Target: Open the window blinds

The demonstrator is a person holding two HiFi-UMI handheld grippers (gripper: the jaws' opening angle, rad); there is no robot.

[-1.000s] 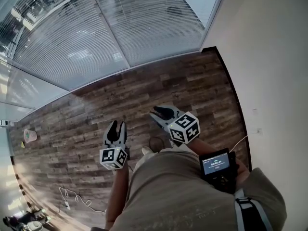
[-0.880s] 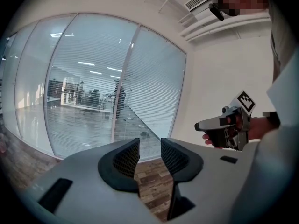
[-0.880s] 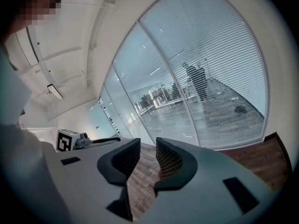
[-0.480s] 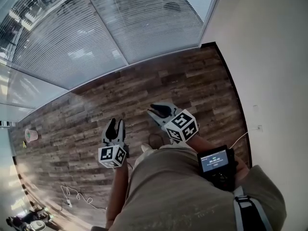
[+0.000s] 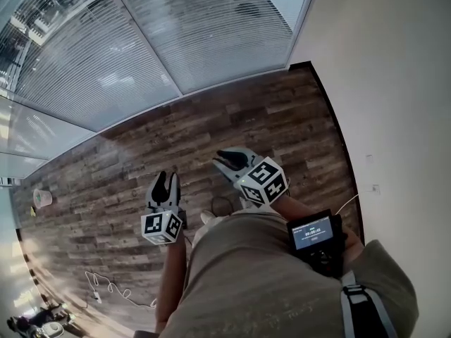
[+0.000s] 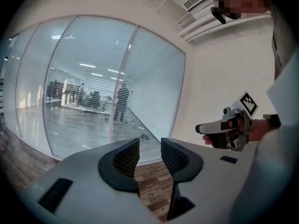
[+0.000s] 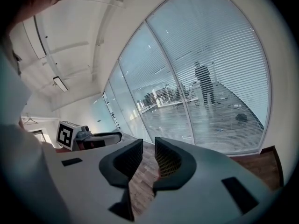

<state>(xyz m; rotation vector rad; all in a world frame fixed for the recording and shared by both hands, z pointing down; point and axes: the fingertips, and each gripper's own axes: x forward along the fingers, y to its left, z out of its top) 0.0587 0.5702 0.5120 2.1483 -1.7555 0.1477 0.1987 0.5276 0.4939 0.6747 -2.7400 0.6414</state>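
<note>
Far left: small pale container (image 5: pixel 43 198) on the floor by the glass; contents too small to tell.
Floor: wood planks (image 5: pixel 232 125); white cable (image 5: pixel 106 287) looped near the bottom left.
Left tongs (image 5: pixel 168 180): jaws apart, nothing between them; square-marker cube at the rear.
Window blinds (image 5: pixel 211 34): lowered across the glass wall, slats let the room beyond show; ahead of both tongs, well apart.
Right tongs (image 5: pixel 223 159): jaws parted narrowly, empty.
Handheld device (image 5: pixel 315 234): at the person's right side; lit screen, digits too small to read.

Beige shirt (image 5: pixel 268 287); grey, black-padded left tool (image 5: pixel 168 177) and right tool (image 5: pixel 220 158), black-and-white marker cubes (image 5: pixel 161 227).
</note>
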